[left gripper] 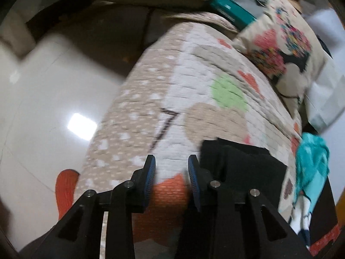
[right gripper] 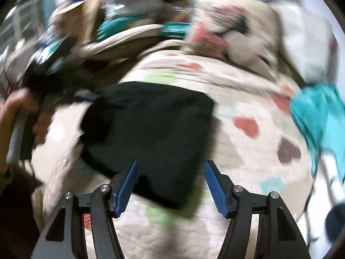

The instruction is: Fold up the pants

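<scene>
Both the left claw (left gripper: 171, 161) and right claw (right gripper: 170, 168) gape empty over the black pants (right gripper: 148, 129) folded on the quilt (right gripper: 248, 151); a careless regrasp could spring the fold open.

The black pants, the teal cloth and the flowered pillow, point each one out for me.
black pants (right gripper: 151, 127), right wrist view, middle of the folded bundle
teal cloth (right gripper: 319, 110), right wrist view, upper bunched part
flowered pillow (left gripper: 280, 49), left wrist view, printed face
</scene>
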Demonstrator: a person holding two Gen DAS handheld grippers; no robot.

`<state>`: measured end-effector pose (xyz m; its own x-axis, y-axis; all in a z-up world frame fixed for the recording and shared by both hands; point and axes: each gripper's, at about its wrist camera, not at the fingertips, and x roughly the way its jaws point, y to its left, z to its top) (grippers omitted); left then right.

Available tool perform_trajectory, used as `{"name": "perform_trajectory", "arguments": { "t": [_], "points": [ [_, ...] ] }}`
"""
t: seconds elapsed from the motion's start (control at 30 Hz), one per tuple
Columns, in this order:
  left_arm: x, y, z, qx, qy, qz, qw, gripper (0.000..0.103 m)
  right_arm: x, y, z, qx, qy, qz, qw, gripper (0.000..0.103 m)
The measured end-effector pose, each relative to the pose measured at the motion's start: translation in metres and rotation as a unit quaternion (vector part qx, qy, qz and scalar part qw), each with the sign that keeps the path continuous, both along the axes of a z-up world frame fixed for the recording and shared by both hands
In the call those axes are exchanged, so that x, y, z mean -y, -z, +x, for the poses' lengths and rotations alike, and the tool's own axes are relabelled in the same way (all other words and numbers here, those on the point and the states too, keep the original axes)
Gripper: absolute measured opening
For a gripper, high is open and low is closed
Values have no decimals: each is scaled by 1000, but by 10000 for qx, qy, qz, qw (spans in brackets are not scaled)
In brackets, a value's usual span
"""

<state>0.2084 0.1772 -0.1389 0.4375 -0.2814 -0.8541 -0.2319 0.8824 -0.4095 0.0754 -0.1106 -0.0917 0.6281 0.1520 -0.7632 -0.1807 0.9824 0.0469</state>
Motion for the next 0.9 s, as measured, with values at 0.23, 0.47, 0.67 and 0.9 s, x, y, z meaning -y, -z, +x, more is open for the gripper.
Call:
{"name": "perform_trajectory", "arguments": {
  "t": [0.23, 0.47, 0.67, 0.9],
  "points": [
    [24, -21, -63, 737, -30, 814, 9939, 30, 19, -1, -8, 85, 329, 429, 9985, 70],
    [49, -42, -140, 1502, -216, 1567, 9759, 48, 24, 7, -18, -52, 564, 661, 9962, 75],
    [65, -41, -174, 1723, -14, 1944, 9657, 59, 19, 16, -38, -180, 726, 557, 9956, 75],
    [94, -46, -188, 2130, 505, 2463, 9441, 62, 6, 4, -58, 176, 637, 207, 9976, 78]
  ]
}}
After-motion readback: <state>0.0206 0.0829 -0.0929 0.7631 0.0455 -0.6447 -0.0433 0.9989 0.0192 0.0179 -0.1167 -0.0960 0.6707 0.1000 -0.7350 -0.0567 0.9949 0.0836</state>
